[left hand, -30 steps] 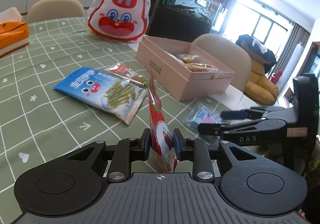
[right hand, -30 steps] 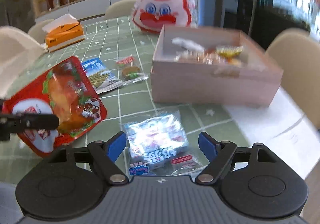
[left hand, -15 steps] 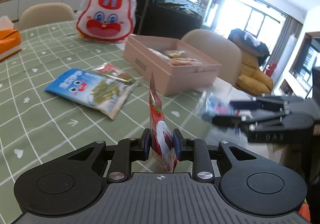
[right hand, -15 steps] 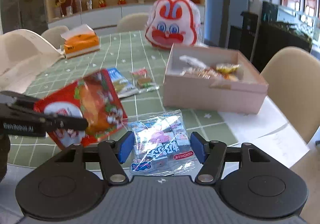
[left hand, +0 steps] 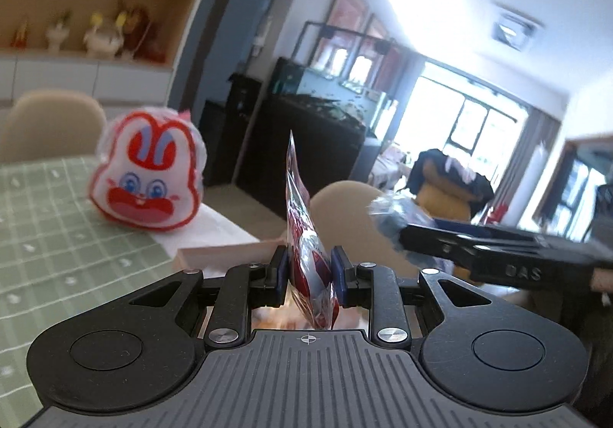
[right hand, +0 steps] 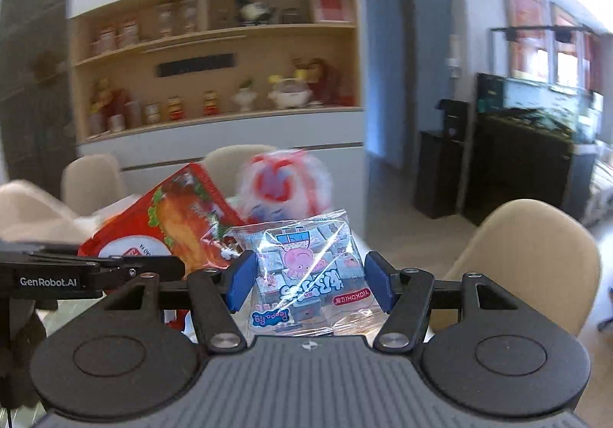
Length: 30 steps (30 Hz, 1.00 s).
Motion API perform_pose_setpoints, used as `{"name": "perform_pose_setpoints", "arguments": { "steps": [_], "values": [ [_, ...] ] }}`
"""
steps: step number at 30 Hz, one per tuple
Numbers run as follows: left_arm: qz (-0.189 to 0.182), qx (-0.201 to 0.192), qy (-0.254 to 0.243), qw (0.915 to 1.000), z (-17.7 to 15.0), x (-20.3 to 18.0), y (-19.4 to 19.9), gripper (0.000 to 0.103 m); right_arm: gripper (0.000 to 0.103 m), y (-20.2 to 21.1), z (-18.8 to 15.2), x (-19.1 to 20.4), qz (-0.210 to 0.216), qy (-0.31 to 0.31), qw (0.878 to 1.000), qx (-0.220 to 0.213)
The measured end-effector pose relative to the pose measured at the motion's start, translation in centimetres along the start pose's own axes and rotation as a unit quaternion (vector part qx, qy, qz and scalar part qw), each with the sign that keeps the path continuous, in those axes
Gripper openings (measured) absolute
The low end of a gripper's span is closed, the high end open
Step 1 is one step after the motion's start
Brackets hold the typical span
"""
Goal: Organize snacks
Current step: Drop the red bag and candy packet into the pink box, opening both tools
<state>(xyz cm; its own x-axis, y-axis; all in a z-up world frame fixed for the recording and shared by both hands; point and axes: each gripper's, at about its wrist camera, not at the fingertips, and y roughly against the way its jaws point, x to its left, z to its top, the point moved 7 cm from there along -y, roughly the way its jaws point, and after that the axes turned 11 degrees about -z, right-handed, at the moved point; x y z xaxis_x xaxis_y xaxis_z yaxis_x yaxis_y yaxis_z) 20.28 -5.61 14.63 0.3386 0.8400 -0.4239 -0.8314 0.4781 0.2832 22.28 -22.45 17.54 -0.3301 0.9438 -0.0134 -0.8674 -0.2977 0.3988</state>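
My left gripper (left hand: pixel 308 267) is shut on a red snack packet (left hand: pixel 299 198), held edge-on and upright in the left wrist view. From the right wrist view the same red packet (right hand: pixel 172 221) shows its printed face, with the left gripper (right hand: pixel 168 267) clamped on its lower edge. My right gripper (right hand: pixel 308 280) is shut on a clear packet of small blue sweets with a pink pig print (right hand: pixel 306 259), blue pads pressing both sides. Both packets hang in the air. The pink box (left hand: pixel 226 255) lies just below and ahead of the left gripper, only its far rim showing.
A red and white rabbit-face bag (left hand: pixel 147 175) stands on the green checked tablecloth (left hand: pixel 57 236) at the left. Beige chairs (right hand: pixel 536 255) ring the table. The right gripper (left hand: pixel 459 252) reaches in from the right with its packet. Shelves with figurines lie behind.
Both grippers have risen from the table and tilted up, carrying their packets. The right gripper's jaws went from wide around the clear packet to pressed on it and lifted it.
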Motion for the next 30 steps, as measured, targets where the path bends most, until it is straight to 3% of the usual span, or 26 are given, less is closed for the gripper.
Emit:
{"name": "perform_pose_setpoints", "arguments": {
  "steps": [3,7,10,14,17,23,27,30],
  "values": [
    [-0.004,0.025,0.072,0.9970,0.0,3.3,-5.8,0.028,0.062,-3.3,1.0,-2.4,-0.035,-0.022,0.999,0.009],
    [-0.006,0.084,0.136,0.9871,-3.6,7.6,-12.7,0.028,0.062,-7.5,-0.7,-4.3,-0.033,-0.053,0.997,0.043],
    [0.016,0.120,0.110,0.9865,-5.7,9.4,-14.7,0.029,0.062,-9.8,-3.0,-4.3,-0.031,-0.045,0.996,0.072],
    [0.032,0.144,0.027,0.9887,-6.4,8.5,-16.1,0.034,0.062,-11.9,-4.5,-3.4,-0.032,-0.027,0.995,0.092],
    [0.032,0.131,0.009,0.9908,-6.0,7.9,-15.5,0.034,0.062,-12.9,-4.9,-2.7,-0.029,-0.033,0.994,0.100],
    [0.040,0.025,0.034,0.9983,-2.2,9.8,-9.9,0.034,0.062,-15.3,-6.0,-1.3,-0.029,-0.029,0.992,0.122],
    [0.047,0.018,0.046,0.9977,-2.6,11.1,-6.3,0.034,0.062,-17.5,-7.3,1.1,-0.005,-0.008,0.988,0.152],
    [0.072,0.024,0.051,0.9958,-4.0,12.1,-3.9,0.034,0.062,-19.7,-8.9,3.0,-0.001,0.006,0.983,0.184]
  ]
}}
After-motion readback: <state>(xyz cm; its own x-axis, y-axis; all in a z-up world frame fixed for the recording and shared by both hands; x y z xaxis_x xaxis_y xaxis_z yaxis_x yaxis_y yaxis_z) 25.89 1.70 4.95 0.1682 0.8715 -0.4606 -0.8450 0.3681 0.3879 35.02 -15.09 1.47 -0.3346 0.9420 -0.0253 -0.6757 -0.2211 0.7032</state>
